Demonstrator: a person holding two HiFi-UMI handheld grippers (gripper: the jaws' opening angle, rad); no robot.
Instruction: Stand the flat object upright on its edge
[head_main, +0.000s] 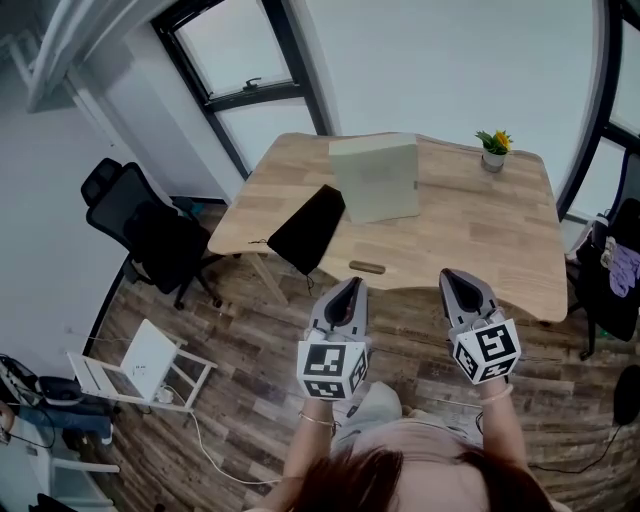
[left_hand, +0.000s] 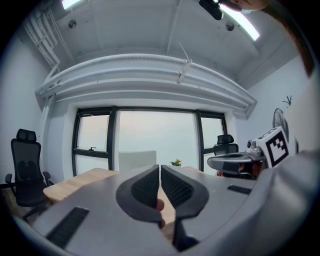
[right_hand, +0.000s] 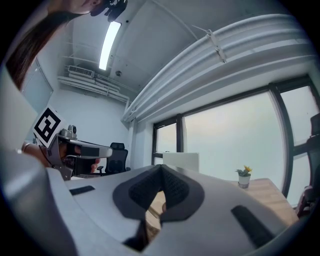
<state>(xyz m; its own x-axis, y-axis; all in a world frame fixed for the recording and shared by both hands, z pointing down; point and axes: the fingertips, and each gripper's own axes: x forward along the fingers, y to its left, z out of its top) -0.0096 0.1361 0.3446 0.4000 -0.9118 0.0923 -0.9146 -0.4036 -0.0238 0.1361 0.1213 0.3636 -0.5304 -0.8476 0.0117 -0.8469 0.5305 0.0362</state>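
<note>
A pale grey-green flat box (head_main: 375, 180) stands upright near the middle of the wooden table (head_main: 480, 235); it shows as a light panel (left_hand: 137, 161) in the left gripper view and as a white slab (right_hand: 180, 161) in the right gripper view. A black flat sleeve (head_main: 306, 229) lies at the table's left front, its corner hanging over the edge. My left gripper (head_main: 350, 286) (left_hand: 160, 168) and right gripper (head_main: 451, 276) (right_hand: 161, 168) hover side by side in front of the table's near edge, above the floor. Both are shut with nothing between the jaws.
A small brown piece (head_main: 367, 267) lies near the table's front edge. A potted plant (head_main: 494, 149) stands at the far right. A black office chair (head_main: 140, 225) and a white folding stand (head_main: 140, 368) are on the floor to the left. More chairs stand at the right.
</note>
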